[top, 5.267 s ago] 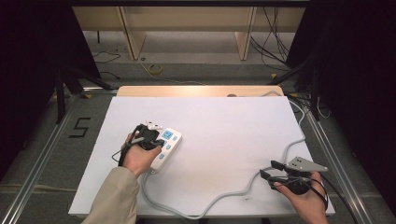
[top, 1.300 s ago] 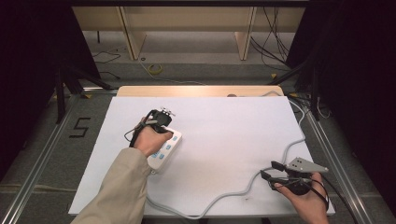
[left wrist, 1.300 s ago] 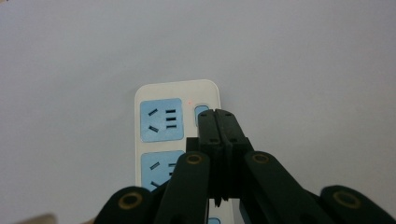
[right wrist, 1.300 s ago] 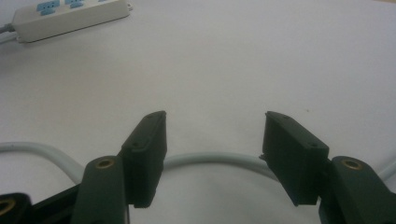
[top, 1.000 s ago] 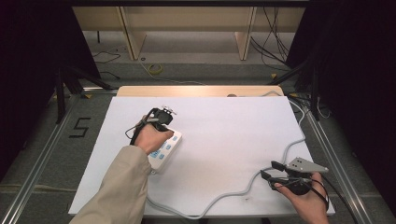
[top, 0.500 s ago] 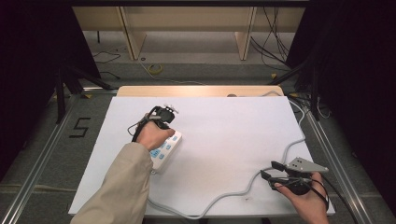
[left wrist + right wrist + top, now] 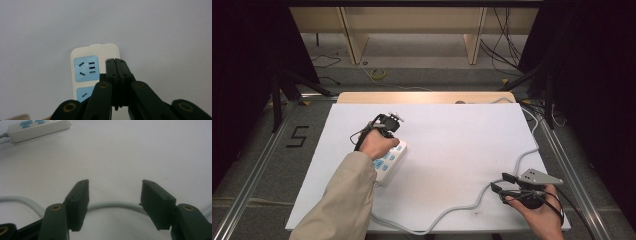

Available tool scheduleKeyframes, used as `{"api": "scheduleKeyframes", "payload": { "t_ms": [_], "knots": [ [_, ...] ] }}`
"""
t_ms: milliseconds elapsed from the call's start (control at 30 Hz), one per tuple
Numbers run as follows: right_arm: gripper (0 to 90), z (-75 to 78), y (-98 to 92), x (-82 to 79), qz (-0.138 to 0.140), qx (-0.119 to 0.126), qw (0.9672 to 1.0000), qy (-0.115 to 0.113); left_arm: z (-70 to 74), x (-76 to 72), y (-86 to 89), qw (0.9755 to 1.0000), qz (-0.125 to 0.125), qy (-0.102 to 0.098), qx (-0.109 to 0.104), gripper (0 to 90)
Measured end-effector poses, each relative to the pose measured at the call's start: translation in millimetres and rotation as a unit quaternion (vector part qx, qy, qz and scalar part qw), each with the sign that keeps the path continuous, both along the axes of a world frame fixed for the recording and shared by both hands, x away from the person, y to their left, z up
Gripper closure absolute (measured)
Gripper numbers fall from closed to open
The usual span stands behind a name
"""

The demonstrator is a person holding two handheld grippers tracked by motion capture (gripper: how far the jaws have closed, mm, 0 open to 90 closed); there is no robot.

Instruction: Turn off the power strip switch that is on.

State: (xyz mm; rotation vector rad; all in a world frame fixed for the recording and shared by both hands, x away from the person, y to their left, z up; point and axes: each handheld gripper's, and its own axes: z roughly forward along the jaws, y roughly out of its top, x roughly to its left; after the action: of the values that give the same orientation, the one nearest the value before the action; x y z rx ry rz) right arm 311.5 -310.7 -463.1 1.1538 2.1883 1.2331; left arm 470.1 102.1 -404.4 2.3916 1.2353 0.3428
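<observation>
Meanwhile, the left hand-held gripper (image 7: 117, 65) — jaws pressed together, holding nothing — rests over the white power strip (image 7: 86, 63); the right hand-held gripper (image 7: 113, 195) gapes wide above its grey cable (image 7: 112, 205) on the bench (image 7: 462, 140).

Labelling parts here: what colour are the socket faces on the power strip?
Light blue, on a cream-white power strip; clearest in the left gripper view.

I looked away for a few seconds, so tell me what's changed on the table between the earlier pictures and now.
The left gripper has moved forward, away from the person, along the power strip, and its shut jaws now sit over the strip's far end beside the last blue socket. The strip, its white cable and the open right gripper stayed put.
</observation>
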Motion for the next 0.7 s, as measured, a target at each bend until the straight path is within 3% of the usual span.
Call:
{"api": "scheduleKeyframes", "payload": {
  "t_ms": [700],
  "knots": [
    [40.8, -0.3, -0.1, 0.2, 0.001, 0.0, 1.0, 0.002, -6.2, 8.0, -6.7, 0.9999, -0.002, 0.011, 0.008, 89.6]
  ]
}}
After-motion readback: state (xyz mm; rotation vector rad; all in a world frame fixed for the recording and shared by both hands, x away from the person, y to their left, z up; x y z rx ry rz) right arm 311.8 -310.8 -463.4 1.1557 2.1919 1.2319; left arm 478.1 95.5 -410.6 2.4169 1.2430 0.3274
